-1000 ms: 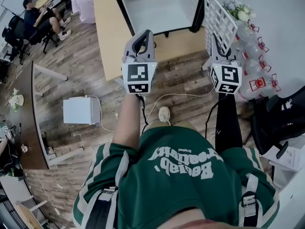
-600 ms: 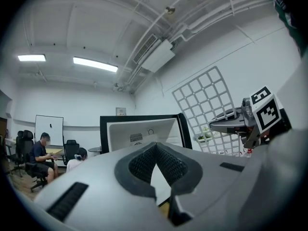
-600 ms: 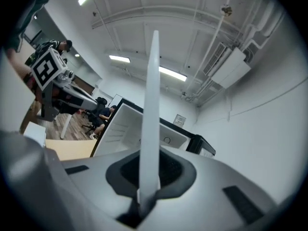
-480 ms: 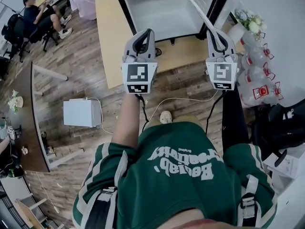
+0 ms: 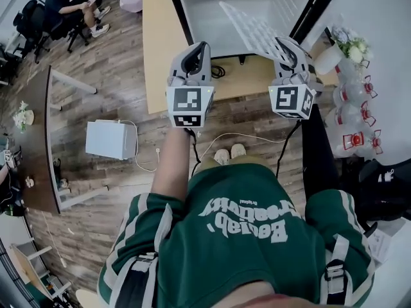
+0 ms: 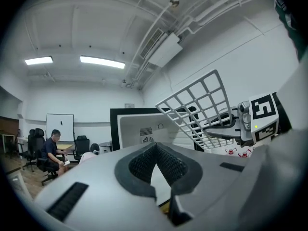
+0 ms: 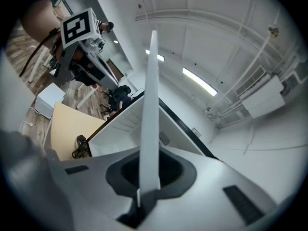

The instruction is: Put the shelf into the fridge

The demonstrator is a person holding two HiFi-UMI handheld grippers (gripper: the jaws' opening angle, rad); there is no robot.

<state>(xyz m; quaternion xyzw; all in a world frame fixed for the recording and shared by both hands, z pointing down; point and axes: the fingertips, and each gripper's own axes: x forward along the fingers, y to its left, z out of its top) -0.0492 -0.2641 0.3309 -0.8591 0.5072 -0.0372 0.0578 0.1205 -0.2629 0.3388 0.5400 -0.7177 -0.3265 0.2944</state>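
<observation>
Shelf (image 5: 253,25), a white wire grid, is clamped at its near edge between the fingers of the right gripper (image 5: 282,47), which are clenched on it. In the right gripper view the grid is seen edge-on, rising straight out from between the fingers. It is carried in the air at a tilt, and its far end is stretched out beyond the fingertips toward the mouth of the open fridge (image 5: 202,18), which is stood on the table (image 5: 160,43) ahead of both grippers. Whether the far edge has already crossed into the cavity cannot be told for certain, and no contact with the inner walls is shown. The fingers of the left gripper (image 5: 196,50) are closed together on nothing. They are pointed at the fridge and held to the left of the shelf, well apart from it.

The pick-up and the carry to the fridge are therefore judged done, with the door already open. The insertion itself is judged to be what is left. The grid has to be brought level beyond the fingertips, lined up with whatever supports the inner walls offer, pushed fully in, and then let go by the right fingers.
</observation>
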